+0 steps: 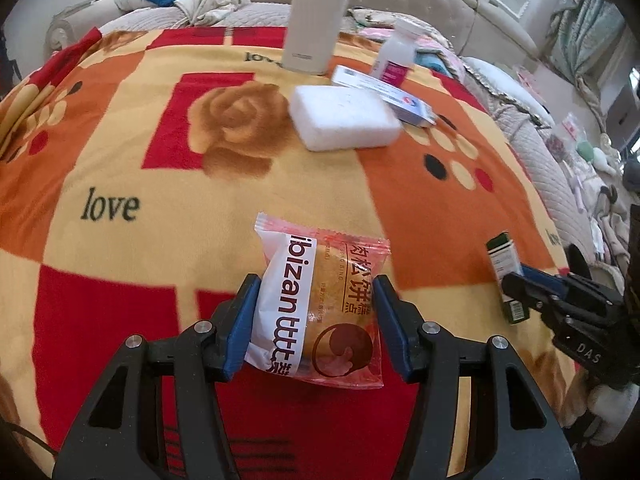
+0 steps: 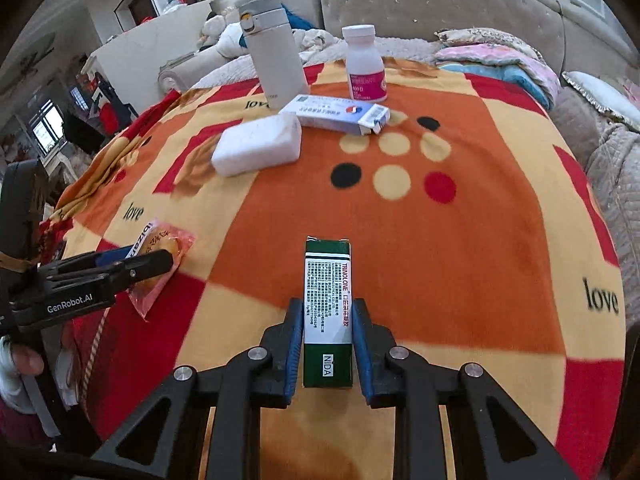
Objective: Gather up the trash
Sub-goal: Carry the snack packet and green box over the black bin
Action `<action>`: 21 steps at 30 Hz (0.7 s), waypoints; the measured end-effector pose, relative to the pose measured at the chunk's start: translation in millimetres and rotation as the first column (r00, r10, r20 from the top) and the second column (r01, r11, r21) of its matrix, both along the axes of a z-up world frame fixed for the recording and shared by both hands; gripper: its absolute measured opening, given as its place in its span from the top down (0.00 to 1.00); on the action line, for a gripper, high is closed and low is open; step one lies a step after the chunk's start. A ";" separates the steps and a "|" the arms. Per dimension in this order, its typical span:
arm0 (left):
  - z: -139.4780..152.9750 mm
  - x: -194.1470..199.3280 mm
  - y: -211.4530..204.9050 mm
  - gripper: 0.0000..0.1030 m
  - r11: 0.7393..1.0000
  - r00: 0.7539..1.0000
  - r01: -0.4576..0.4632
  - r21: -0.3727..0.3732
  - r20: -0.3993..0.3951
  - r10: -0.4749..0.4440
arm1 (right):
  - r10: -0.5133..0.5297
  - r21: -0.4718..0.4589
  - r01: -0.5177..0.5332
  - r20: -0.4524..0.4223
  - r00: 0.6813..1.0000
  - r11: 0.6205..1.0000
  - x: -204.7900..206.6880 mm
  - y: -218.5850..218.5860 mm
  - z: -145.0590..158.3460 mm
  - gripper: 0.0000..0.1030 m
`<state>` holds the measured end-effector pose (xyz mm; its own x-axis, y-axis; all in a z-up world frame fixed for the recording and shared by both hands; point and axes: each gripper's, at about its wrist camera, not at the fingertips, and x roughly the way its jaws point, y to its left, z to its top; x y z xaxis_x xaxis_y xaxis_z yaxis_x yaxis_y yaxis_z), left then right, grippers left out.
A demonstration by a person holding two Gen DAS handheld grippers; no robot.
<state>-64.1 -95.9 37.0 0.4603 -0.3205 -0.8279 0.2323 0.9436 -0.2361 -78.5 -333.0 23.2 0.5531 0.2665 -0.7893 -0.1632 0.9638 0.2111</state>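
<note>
My left gripper [image 1: 316,304] is shut on a pink snack packet [image 1: 320,304] with a pastry inside, its blue pads pressing both sides. The packet also shows in the right wrist view [image 2: 160,256], held by the left gripper [image 2: 152,264]. My right gripper [image 2: 327,340] is shut on a green and white medicine box [image 2: 328,312], held lengthwise between the pads. That box [image 1: 505,268] and the right gripper [image 1: 520,284] show at the right edge of the left wrist view. Both sit just above the patterned blanket [image 2: 460,240].
Farther back on the blanket [image 1: 120,160] stand a white foam block [image 1: 344,118], a blue and white box [image 1: 384,94], a white pill bottle [image 2: 365,64] and a beige flask [image 2: 276,64]. A sofa with clothes is behind. Bedding lies to the right.
</note>
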 end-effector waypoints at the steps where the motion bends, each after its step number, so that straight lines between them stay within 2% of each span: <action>1: 1.2 -4.2 -3.2 0.47 1.000 1.000 0.006 -0.002 0.002 -0.006 | 0.001 0.001 -0.001 -0.001 1.000 1.000 -3.6 -1.4 0.2 0.78; 14: 28.8 -41.0 -43.1 0.47 0.995 0.997 0.075 -0.069 0.039 -0.072 | -0.029 0.041 0.027 0.049 0.998 0.999 -47.0 -22.5 19.9 0.78; 21: 38.6 -51.3 -71.2 0.47 0.990 0.991 0.119 -0.069 0.061 -0.115 | -0.074 0.067 0.069 0.070 0.995 0.995 -65.6 -48.1 28.3 0.78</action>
